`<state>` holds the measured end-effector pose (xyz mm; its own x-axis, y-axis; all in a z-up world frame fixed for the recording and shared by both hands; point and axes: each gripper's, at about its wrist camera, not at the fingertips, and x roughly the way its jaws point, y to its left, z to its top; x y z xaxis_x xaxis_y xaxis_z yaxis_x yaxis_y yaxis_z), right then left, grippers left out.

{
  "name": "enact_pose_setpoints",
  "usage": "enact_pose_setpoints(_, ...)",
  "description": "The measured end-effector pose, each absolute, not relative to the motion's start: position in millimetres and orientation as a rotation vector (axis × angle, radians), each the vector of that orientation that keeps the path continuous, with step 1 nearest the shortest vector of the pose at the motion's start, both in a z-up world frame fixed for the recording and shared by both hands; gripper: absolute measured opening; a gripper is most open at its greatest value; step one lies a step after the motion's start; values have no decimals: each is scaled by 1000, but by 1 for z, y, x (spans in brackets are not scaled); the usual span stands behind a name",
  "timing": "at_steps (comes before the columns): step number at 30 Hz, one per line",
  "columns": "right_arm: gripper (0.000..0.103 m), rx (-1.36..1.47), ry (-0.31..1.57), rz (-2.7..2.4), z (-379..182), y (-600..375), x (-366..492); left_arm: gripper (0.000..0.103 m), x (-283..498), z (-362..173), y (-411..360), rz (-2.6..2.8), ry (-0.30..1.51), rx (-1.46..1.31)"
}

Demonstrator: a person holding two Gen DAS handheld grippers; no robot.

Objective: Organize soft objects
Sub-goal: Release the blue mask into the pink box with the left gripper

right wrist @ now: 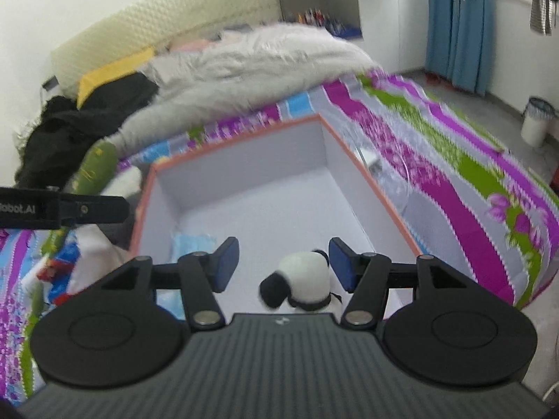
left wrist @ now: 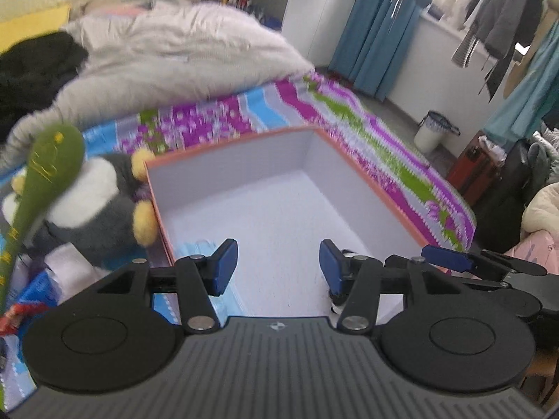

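A white box with an orange rim [left wrist: 367, 178] [right wrist: 370, 181] lies open on the patterned bedspread. My left gripper [left wrist: 277, 265] hangs open over the box's near end with nothing between its fingers. A blue face mask [left wrist: 195, 246] [right wrist: 190, 242] lies in the box's near left corner. My right gripper [right wrist: 284, 262] is open too. A small white and black plush [right wrist: 305, 277] sits on the box floor between its fingers, close to the right one. Left of the box lie a grey and white plush with yellow feet [left wrist: 101, 199] and a green plush [left wrist: 52, 160] [right wrist: 96, 164].
A grey-white duvet [left wrist: 181, 56] and a black garment [right wrist: 80, 122] fill the far side of the bed. The bed edge drops to the floor on the right, where a white bin [left wrist: 431, 132] and a red suitcase [left wrist: 471, 167] stand. Packets lie left of the box [left wrist: 31, 300].
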<state>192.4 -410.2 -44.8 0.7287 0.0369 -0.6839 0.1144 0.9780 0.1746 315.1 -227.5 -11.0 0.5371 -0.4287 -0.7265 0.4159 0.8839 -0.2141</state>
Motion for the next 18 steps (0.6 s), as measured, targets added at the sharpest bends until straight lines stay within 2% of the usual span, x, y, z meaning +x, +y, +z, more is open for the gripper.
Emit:
enact_pose_setpoints(9,60,179,634,11,-4,-385,175,58,282,23,-193,-480,768,-22)
enact_pose_setpoints(18,60,163,576,81,14,-351,159,58,246,42,-148,-440,685,-33)
